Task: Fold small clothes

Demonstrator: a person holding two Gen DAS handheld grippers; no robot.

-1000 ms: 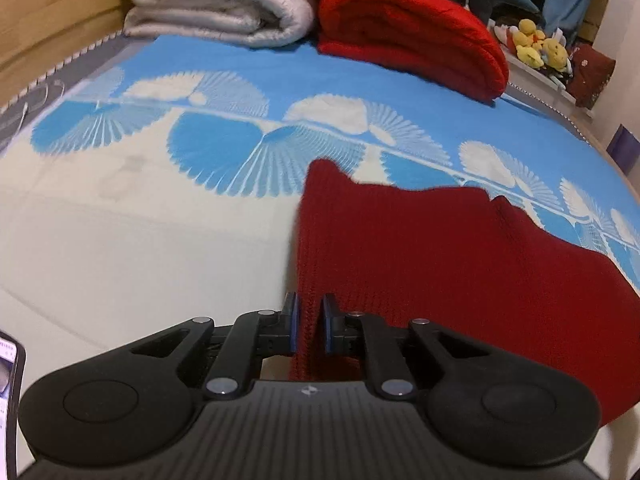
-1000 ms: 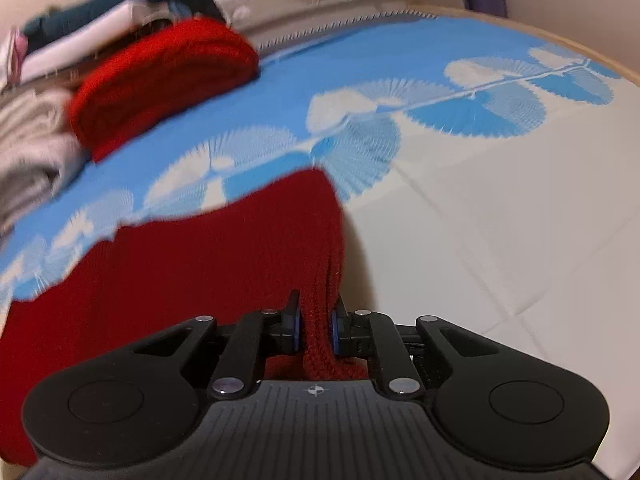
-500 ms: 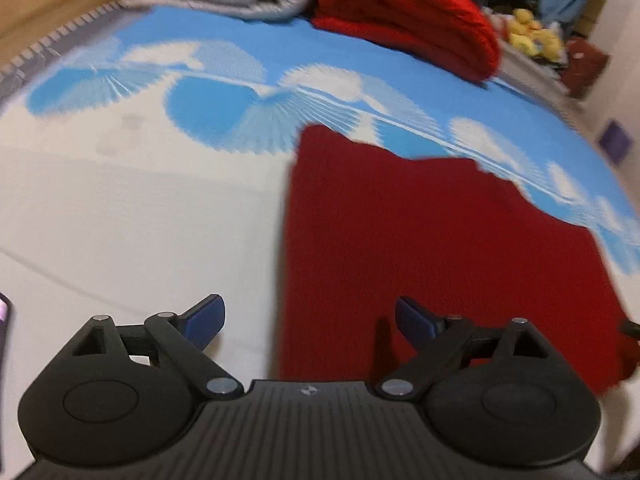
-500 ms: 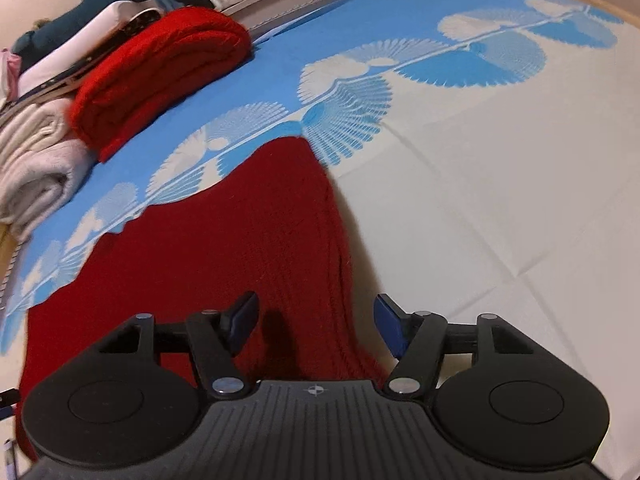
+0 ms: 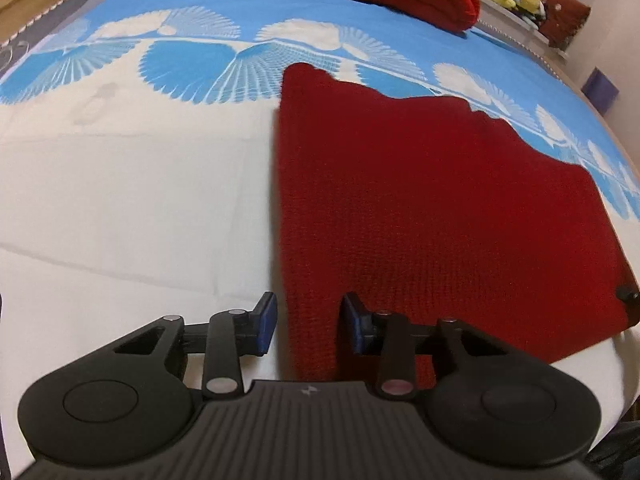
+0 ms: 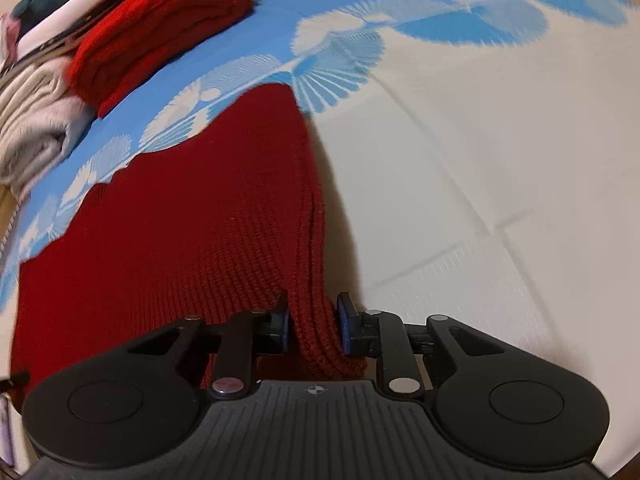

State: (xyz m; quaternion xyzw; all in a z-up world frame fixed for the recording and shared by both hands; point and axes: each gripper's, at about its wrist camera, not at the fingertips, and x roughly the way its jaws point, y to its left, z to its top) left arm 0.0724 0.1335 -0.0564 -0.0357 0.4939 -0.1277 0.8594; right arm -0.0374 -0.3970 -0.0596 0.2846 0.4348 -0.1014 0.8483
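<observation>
Garment: a dark red knit [image 5: 432, 216] lay flat on the bed sheet [image 5: 132, 200], spreading ahead of both grippers.
Feel: probably soft, limp, stretchy and light.
Left gripper [image 5: 308, 326]: jaws closing around the near left edge, pads apart from it.
Right gripper [image 6: 313, 326]: jaws closing, the bunched near right edge between them.
Hold: best at the near corners.

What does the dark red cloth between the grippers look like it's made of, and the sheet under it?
Dark red cloth: a knit, probably wool or acrylic yarn; matte, with visible ribbed stitch rows. Sheet: smooth thin woven fabric, likely cotton or a blend; matte, printed blue fans, faint fold creases.
</observation>
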